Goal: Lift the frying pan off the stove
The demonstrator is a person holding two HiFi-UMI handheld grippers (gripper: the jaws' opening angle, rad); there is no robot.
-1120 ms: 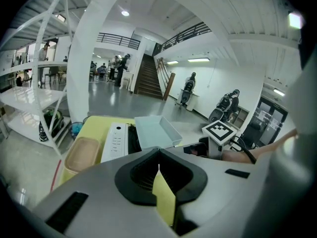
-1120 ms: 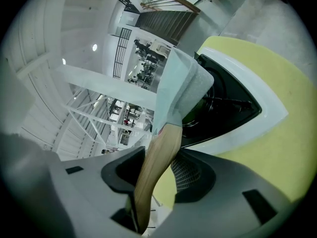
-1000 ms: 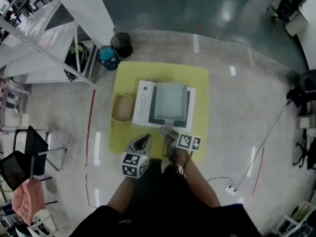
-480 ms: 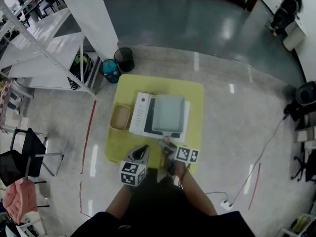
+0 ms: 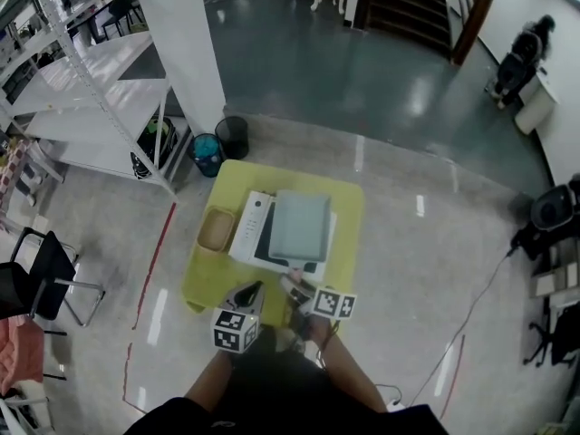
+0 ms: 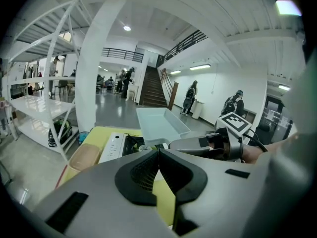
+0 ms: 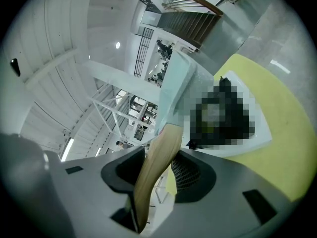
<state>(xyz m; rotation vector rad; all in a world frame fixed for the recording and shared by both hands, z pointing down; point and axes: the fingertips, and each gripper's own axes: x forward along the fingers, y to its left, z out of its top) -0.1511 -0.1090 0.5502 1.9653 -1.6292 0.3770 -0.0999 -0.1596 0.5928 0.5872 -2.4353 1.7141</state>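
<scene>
— Between the jaws of my right gripper (image 7: 157, 158), what is there?

— A pale wooden handle (image 7: 151, 182), pinched from both sides. It belongs to the square, pale blue frying pan (image 5: 297, 224), which lies straight ahead of that gripper, just past its tips.

— Why grip it there?

— I judge the handle is the one part made for holding. It keeps the jaws back from the cooktop, and the whole pan can be raised from one end.

— Is the pan off the stove?

— Seen from the left gripper, the pan (image 6: 161, 124) hangs just above the white portable stove (image 6: 115, 146), and dark cooktop shows under its near edge. I judge it clear, though only just. The stove rests on a yellow table (image 5: 350, 208), ahead of and below the right gripper.

— Which way does the pan point?

— Its long axis runs from handle to far rim, in line with the right gripper and away from me. The open side faces up, roughly level.

— And the other gripper?

— My left gripper (image 6: 158, 158) is pressed together on nothing, just left of the right one and short of the stove. I judge it is simply kept out of the way. A tan tray (image 5: 217, 229) lies ahead of it, left of the stove.
</scene>
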